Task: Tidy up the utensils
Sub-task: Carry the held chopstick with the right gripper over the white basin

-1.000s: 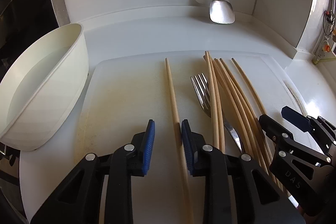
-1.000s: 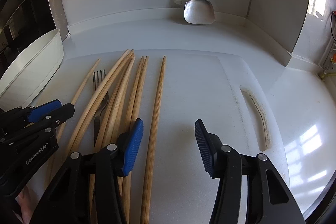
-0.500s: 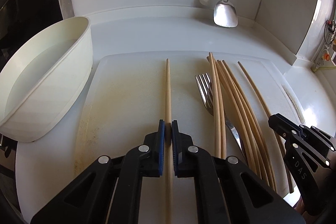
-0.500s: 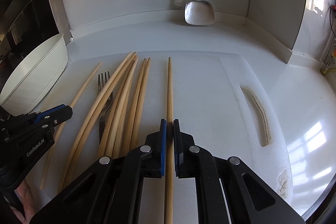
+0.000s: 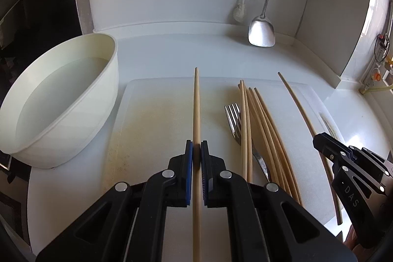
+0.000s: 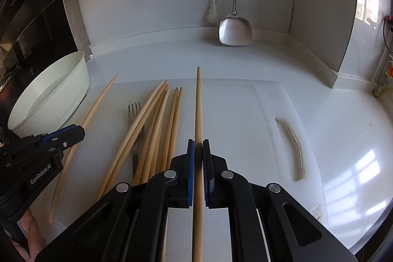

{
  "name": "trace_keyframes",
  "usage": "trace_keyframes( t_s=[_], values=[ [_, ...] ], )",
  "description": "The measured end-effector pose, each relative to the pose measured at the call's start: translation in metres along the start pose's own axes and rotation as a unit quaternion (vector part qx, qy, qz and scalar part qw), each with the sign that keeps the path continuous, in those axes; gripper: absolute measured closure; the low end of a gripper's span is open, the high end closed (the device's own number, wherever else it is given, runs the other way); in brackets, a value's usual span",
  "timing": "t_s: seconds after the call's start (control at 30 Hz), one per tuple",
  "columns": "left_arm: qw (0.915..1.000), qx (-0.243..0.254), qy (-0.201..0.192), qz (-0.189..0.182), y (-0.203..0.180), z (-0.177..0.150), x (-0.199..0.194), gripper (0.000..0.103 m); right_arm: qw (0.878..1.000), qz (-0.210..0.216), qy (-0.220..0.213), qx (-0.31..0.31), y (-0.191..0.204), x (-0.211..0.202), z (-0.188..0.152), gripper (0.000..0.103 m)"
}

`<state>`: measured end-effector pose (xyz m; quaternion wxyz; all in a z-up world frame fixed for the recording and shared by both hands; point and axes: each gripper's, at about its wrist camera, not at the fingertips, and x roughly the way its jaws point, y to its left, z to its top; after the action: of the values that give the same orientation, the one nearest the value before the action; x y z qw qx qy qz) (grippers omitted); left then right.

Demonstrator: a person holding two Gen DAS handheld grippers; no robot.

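On the white cutting board (image 6: pixel 245 114) by the bowl (image 5: pixel 61 102), sorting has barely begun — left gripper (image 5: pixel 196 151) and right gripper (image 6: pixel 198 151) each pinch one chopstick (image 5: pixel 196 102); loose chopsticks (image 6: pixel 157 127) and fork (image 6: pixel 136 124) remain unsorted.

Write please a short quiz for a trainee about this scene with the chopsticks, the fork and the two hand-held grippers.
1. True or false: the left hand-held gripper is shut on a chopstick.
2. Which utensil lies among the loose chopsticks on the cutting board?
A. a knife
B. a fork
C. a whisk
3. Fill in: the right hand-held gripper holds one ____.

Key
1. True; its blue pads press on the stick from both sides.
2. B; the fork lies partly under the sticks, tines toward the back wall.
3. Chopstick. Each gripper holds its own stick, apart from the pile.
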<state>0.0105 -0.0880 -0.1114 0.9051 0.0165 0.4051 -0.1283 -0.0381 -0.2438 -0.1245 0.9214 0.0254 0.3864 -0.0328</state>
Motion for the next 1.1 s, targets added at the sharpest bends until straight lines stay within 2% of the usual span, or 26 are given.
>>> trace_keyframes(
  t_s=[0.33, 0.53, 0.77, 1.1],
  values=[
    [0.9988, -0.027, -0.02, 0.035, 0.015, 0.026, -0.057, 0.096, 0.998, 0.035, -0.006, -0.044, 0.021, -0.034, 0.038, 0.097],
    [0.996, -0.068, -0.028, 0.05, 0.048, 0.042, -0.085, 0.096, 0.995, 0.06, -0.013, -0.08, 0.058, -0.046, 0.067, 0.097],
    [0.9939, -0.072, -0.036, 0.075, 0.122, 0.069, -0.095, 0.096, 0.993, 0.085, -0.025, -0.083, 0.127, -0.036, 0.105, 0.097],
    [0.993, -0.074, -0.006, 0.092, 0.242, 0.095, -0.056, 0.096, 0.99, 0.117, 0.004, -0.077, 0.235, 0.02, 0.141, 0.097]
  ],
)
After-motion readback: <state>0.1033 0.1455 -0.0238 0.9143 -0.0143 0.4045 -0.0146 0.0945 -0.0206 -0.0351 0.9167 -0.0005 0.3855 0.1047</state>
